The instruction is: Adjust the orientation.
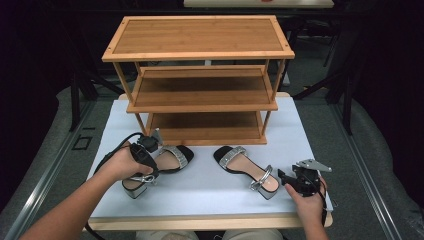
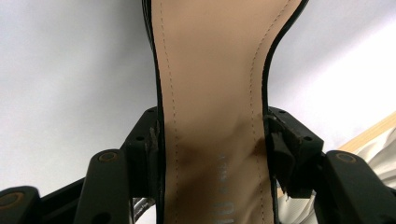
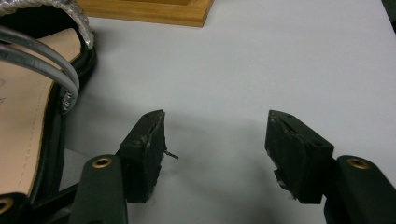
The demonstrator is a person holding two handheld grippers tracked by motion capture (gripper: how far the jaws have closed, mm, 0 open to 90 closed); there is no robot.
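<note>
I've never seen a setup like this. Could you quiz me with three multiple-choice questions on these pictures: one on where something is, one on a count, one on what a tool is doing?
1. Where does the right sandal lie?
A. On the rack's top shelf
B. On the white table, in front of the wooden rack
C. On the floor

2. How many shelves does the rack have?
A. Two
B. Three
C. Five

3. What is the left tool doing?
A. Its jaws sit against both sides of the left sandal's sole
B. It hangs open over the rack
C. It holds a cloth

Answers: 1 B, the high view shows it on the table below the rack. 2 B, three wooden levels are stacked. 3 A, the left gripper view shows the sole between the jaws, while the right tool is open over bare table.
</note>
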